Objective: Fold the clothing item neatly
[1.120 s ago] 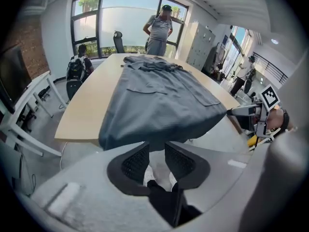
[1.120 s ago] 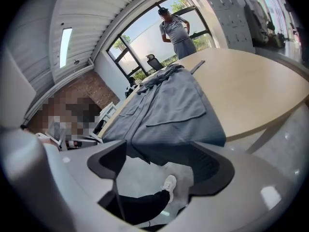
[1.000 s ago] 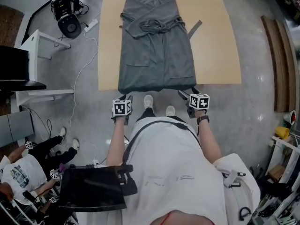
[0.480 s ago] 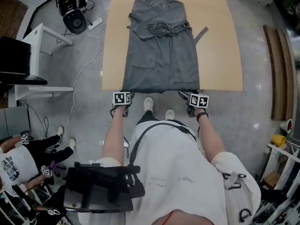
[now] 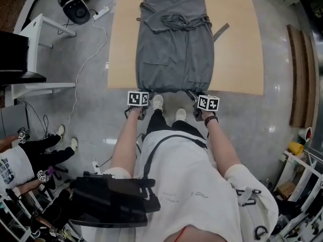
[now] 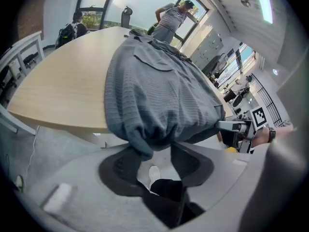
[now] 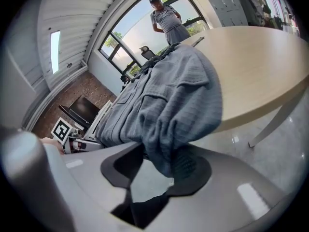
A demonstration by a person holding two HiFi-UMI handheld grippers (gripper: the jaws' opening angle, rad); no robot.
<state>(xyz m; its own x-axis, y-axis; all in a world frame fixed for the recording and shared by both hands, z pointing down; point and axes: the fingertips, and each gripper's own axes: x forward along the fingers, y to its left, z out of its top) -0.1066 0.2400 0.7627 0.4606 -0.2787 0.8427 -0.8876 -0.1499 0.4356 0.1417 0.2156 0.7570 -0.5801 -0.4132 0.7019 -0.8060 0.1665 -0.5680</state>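
Looking down in the head view first: a grey waffle-textured cloth robe (image 5: 174,49) lies flat and lengthwise on the pale wooden table (image 5: 237,49). Its collar is at the far end and its hem hangs just over the near edge. A matching cloth belt (image 5: 176,21) is knotted across the waist. My left gripper (image 5: 141,95) sits at the hem's left corner and my right gripper (image 5: 194,96) at the right corner. Both are at the table's near edge with their marker cubes facing up. Two white shoes (image 5: 158,102) stand on the grey floor between them.

Left gripper view: the jaws have just been closing, and the tips pinch the gathered hem corner of the robe (image 6: 159,91). The cloth puckers between them, and a short tail hangs beside the left-hand pad. The rest of the robe runs away over the table (image 6: 63,91). The right gripper (image 6: 239,129) shows at the right edge, at the other corner. One shoe is visible through the gap behind the tips. A person (image 6: 174,16) stands at the far end by the windows.

Right gripper view: the jaws have just been closing here too. The tips nip the other hem corner of the robe (image 7: 169,95), whose loose end drapes over the right-hand pad. The table edge (image 7: 260,76) lies to the right. The left gripper (image 7: 72,141) is at far left.
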